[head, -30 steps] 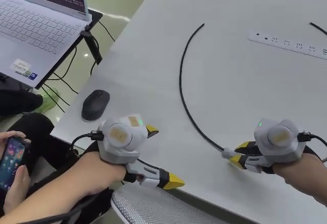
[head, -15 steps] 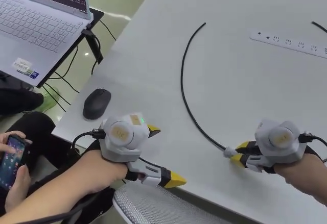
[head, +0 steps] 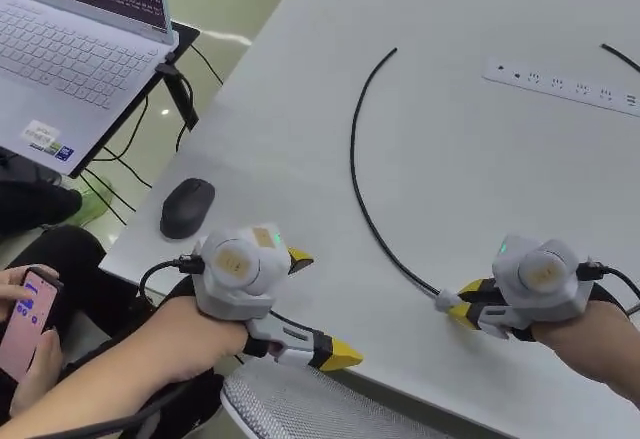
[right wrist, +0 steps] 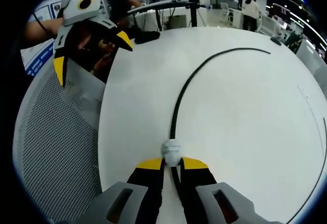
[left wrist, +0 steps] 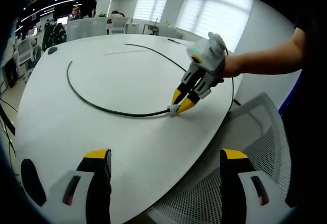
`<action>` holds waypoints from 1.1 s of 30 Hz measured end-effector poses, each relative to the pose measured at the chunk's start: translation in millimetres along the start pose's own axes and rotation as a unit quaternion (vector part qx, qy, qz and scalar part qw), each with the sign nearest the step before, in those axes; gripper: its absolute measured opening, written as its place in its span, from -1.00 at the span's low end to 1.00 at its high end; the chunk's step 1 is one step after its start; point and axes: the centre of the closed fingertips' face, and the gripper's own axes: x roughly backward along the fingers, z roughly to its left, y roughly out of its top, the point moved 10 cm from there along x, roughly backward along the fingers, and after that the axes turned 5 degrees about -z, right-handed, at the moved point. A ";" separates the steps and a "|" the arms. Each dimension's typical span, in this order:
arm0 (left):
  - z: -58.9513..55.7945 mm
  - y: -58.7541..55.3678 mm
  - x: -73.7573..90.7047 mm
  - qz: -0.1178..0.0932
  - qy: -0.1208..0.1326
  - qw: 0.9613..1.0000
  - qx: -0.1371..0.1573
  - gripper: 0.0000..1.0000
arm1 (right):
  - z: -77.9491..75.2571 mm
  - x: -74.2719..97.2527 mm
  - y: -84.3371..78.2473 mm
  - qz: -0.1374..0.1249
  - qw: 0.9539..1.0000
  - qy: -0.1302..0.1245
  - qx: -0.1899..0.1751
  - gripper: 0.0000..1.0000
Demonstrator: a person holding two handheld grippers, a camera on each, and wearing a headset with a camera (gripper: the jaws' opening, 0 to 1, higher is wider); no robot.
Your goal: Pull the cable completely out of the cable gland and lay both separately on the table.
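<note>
Cable [head: 351,159] betw R jaws, gland [right wrist: 172,152] ahead

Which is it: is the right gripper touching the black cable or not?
Touching. The right gripper view shows the right gripper with its jaws shut on the cable, just behind the white cable gland.

Left gripper [head: 322,307] sits low and near the body, jaws spread wide, left forearm [head: 130,369] angling in from the lower left. Right gripper [head: 460,304] points left toward it, jaws pinched close on the cable [head: 352,164], right wrist [head: 590,334] level.
</note>
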 end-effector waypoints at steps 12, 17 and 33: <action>-7.8 24.0 -17.0 -0.008 -0.033 0.999 -0.040 0.70 | 17.5 34.1 17.4 -0.019 1.000 0.007 0.009 -0.87; -16.2 38.9 -24.8 -0.016 -0.049 0.997 -0.060 0.68 | 26.8 48.3 21.0 -0.030 0.999 0.011 0.014 -0.87; -42.7 66.9 -48.1 -0.036 -0.104 0.989 -0.097 0.46 | 53.7 90.9 31.5 -0.044 0.998 0.029 0.046 -0.88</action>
